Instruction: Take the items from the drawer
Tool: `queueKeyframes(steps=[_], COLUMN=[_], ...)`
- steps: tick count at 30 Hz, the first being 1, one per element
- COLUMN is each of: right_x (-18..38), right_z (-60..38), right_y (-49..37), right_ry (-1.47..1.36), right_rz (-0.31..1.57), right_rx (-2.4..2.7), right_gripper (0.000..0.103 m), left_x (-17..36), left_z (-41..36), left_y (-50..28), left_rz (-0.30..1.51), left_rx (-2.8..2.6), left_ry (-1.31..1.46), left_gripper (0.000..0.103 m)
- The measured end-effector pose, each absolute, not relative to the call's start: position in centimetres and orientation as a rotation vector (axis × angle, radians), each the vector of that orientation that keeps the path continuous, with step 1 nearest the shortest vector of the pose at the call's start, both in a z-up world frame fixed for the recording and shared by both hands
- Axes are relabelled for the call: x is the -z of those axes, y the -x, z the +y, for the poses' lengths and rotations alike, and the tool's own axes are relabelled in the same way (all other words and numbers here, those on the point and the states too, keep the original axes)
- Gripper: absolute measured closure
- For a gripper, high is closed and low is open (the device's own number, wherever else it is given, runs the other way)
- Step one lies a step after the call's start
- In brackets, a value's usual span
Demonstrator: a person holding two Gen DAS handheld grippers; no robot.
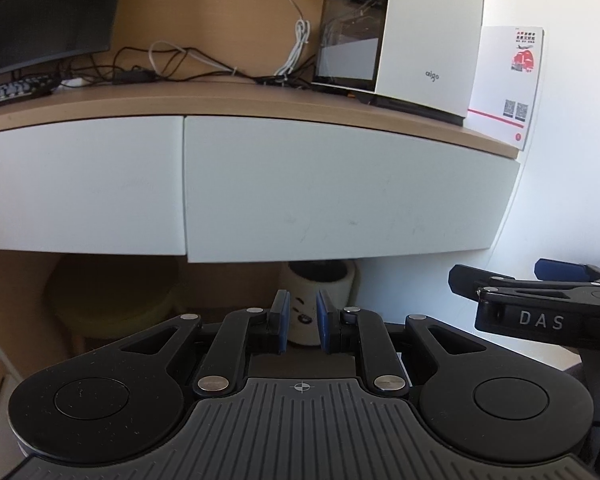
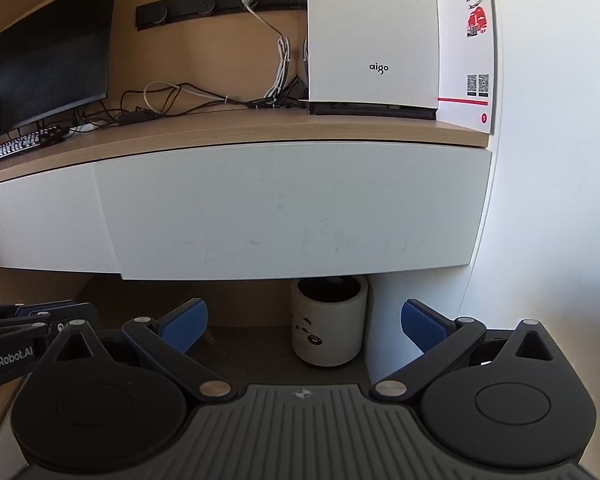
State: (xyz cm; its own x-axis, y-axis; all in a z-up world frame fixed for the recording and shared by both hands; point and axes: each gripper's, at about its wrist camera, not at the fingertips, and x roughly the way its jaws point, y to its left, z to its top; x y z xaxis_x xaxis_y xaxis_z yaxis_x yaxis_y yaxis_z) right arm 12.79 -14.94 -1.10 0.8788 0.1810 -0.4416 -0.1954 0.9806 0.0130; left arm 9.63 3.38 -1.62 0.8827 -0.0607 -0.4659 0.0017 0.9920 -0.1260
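Two white drawer fronts hang under a wooden desk top, both closed with their contents hidden. In the left wrist view the right-hand drawer (image 1: pixel 340 188) fills the middle and the left-hand drawer (image 1: pixel 80 184) sits beside it. My left gripper (image 1: pixel 302 322) is held below and in front of them, its blue pads nearly together with a narrow bare gap. The right gripper's black body (image 1: pixel 540 304) shows at that view's right edge. In the right wrist view my right gripper (image 2: pixel 304 326) stands wide open and empty below the right-hand drawer (image 2: pixel 292 208).
On the desk top (image 2: pixel 260 128) stand a white aigo computer case (image 2: pixel 372 36), a dark monitor (image 2: pixel 48 52), a keyboard (image 2: pixel 20 144), tangled cables (image 2: pixel 172 100) and a white booklet (image 2: pixel 468 52) against the wall. Under the desk are a white bin (image 2: pixel 328 324) and a round stool (image 1: pixel 112 292).
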Motion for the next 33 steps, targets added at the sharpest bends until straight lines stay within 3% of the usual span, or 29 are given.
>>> queueKeyframes(steps=[6,14,31,33], right_x=[1.0,0.5,-1.1,-1.5], right_z=[-14.5,-14.5,-12.1,-11.9], right_y=[-16.4,-22.4,-26.3,-26.6], right_ry=[0.107,0.061,0.024,0.042], right_rz=[0.411,0.339,0.224,0.208], right_rx=[-0.159,-0.227,-0.199,-0.198], right_gripper=[0.0,0.0,0.0,0.0], left_x=[0.9,-3.1,-3.7,-3.7], left_z=[4.7,10.9,14.5,14.3], left_y=[-13.0,-17.6,-21.3,-21.5], left_rz=[0.394,0.299,0.35,0.364], left_rx=[0.006,-0.097,-0.047,-0.025], left_ry=[0.072,0.241,0.344,0.341], left_gripper=[0.084,0.084,0.083,0.071])
